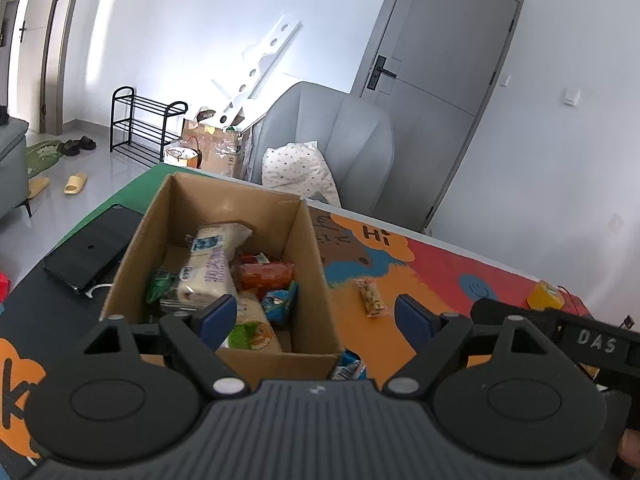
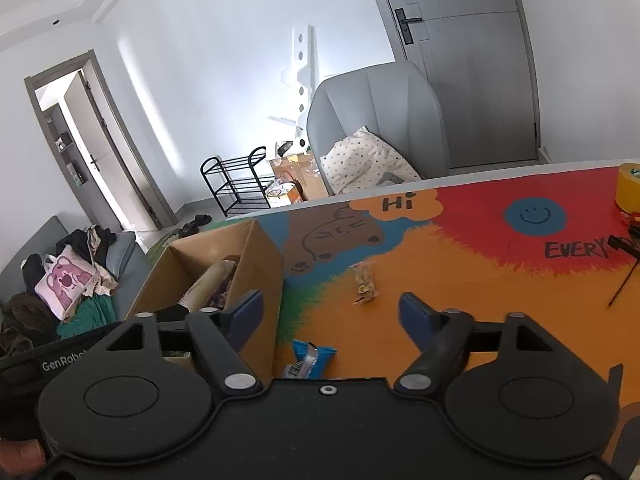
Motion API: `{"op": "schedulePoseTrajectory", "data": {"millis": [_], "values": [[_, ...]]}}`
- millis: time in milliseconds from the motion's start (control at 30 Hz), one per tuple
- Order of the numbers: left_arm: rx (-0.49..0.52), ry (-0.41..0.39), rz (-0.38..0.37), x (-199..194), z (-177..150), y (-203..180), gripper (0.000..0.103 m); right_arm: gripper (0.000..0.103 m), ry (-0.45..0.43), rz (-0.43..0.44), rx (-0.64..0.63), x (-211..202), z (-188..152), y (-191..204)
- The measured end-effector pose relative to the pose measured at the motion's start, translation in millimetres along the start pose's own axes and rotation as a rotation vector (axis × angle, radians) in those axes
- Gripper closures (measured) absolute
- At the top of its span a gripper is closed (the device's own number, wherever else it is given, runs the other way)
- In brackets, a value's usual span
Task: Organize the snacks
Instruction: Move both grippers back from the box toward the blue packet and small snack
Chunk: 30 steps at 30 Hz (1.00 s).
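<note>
The blue snack packet (image 2: pixel 308 358) (light, crinkly, probably slippery) lies beside the box (image 2: pixel 256 264); pinch its middle. Right gripper (image 2: pixel 332 308) spread wide, empty.

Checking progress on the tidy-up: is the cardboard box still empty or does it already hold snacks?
Partly filled. The open-topped cardboard box holds several wrapped snacks; two packets, one small and one blue, lie outside on the mat.

Each gripper, left (image 1: pixel 316 316) and right (image 2: pixel 332 314), is black plastic with a ribbed grey-black body, two round discs, triangular cut-out links, silver pivot pins and blue pads (image 2: pixel 412 310), with "DAS" lettered white on one side and "GenRobot" on the other.
</note>
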<state>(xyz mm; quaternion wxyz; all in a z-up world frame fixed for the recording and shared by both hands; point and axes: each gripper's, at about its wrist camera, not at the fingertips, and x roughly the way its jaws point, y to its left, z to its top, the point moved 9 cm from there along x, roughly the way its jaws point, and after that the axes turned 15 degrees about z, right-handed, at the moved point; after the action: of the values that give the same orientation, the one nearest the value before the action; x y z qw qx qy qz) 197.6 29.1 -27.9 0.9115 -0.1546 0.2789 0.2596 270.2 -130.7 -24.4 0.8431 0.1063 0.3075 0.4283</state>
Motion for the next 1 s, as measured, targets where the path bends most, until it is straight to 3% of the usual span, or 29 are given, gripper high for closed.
{"op": "schedulePoseTrajectory", "data": {"millis": [100, 300, 700, 900, 1000], "values": [[0.005, -0.005, -0.002, -1, -4, -7, 0.018, 0.009, -0.011, -0.005, 0.010, -5, 0, -8], [-0.004, -0.003, -0.008, -2, -18, -18, 0.018, 0.000, -0.001, -0.007, 0.034, -11, -3, -26], [0.051, -0.030, -0.043, -13, -34, -53, 0.030, 0.000, -0.007, 0.035, 0.065, -18, -10, -50], [0.076, 0.018, -0.062, 5, -50, -72, 0.038, 0.001, -0.006, 0.044, 0.081, -17, -13, -59], [0.085, 0.027, -0.036, 17, -58, -76, 0.040, 0.003, 0.008, 0.044, 0.084, -14, -16, -65]]}}
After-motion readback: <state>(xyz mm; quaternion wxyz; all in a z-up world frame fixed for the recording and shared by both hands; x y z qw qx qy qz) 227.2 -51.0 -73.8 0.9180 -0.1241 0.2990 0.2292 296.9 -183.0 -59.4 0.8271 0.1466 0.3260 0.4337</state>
